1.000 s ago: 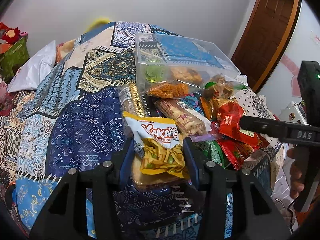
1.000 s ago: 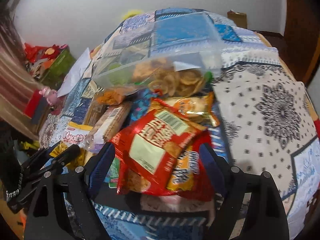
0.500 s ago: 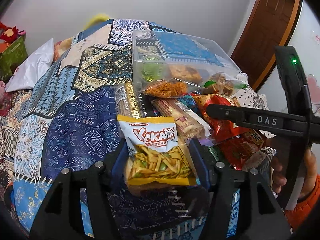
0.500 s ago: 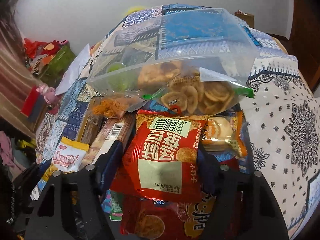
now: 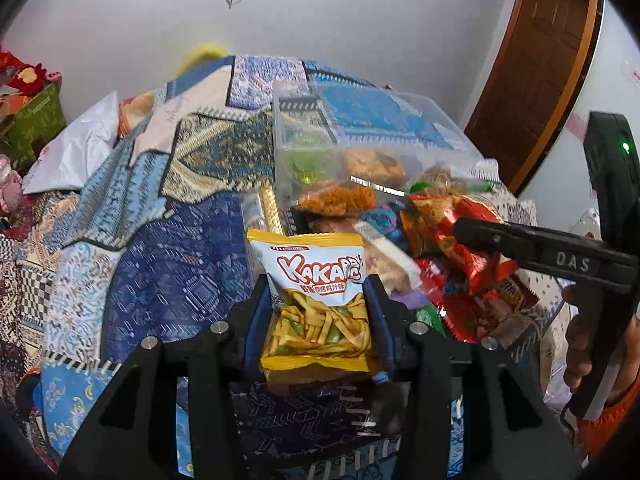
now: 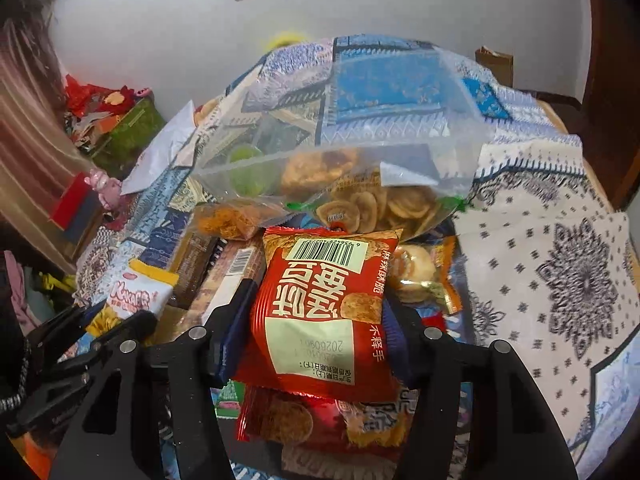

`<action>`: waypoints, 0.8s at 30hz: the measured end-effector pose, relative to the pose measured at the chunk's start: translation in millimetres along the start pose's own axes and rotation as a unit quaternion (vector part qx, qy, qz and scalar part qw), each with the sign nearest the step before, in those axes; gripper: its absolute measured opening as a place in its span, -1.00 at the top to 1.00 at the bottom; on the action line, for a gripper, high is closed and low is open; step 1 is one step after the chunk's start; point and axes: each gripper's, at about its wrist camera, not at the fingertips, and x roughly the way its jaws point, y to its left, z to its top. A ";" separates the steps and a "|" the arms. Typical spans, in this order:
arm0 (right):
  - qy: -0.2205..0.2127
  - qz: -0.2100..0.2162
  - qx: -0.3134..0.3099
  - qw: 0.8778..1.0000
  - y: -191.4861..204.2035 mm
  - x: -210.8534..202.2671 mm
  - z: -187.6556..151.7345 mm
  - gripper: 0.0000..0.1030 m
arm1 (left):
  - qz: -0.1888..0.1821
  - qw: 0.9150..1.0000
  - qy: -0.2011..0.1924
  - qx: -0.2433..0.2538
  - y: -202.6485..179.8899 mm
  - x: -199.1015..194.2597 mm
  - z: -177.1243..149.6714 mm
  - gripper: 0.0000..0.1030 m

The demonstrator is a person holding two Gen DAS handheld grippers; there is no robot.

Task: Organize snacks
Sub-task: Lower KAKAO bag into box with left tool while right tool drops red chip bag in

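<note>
Left gripper: its jaws have just been closing and now press on both sides of the yellow Kakapo packet, which stands upright between them with its lower half in the grip and its top edge above the fingertips.
Yellow Kakapo packet: held clear of the quilt at the near edge of the snack pile; in the right wrist view it shows small at the left.
Right gripper: its jaws have just been closing and now clamp the red packet from both sides; the packet is upside down, barcode toward the far end, and its upper half sticks out past the fingertips.
Red packet: lifted above the other wrappers; in the left wrist view it hangs crumpled from the right gripper's finger at the right of the pile.
Under the red packet: a second red snack bag lies flat directly below it.
Snack pile: long biscuit sleeves and an orange-edged wrapped cake lie side by side between the two grippers and the box.
Clear plastic box: stands on the bed just behind the pile, holding a green cup, fried crisps and banana chips; a bag of orange shreds leans at its front.
Bed: covered with a blue patchwork quilt on the left and a white patterned cloth on the right.
Person's hand: grasps the right gripper's handle at the right edge.
</note>
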 end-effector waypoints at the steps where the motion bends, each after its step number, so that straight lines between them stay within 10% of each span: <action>1: -0.006 0.000 -0.003 1.000 0.5 -3.9 1.6 -0.07 | 0.000 1.000 -0.004 0.000 -1.3 -2.6 3.0 0.12; 24: -0.123 0.012 -0.024 0.992 -12.8 -51.0 76.9 -0.04 | -0.006 0.995 -0.099 0.000 -33.3 -11.6 115.0 0.12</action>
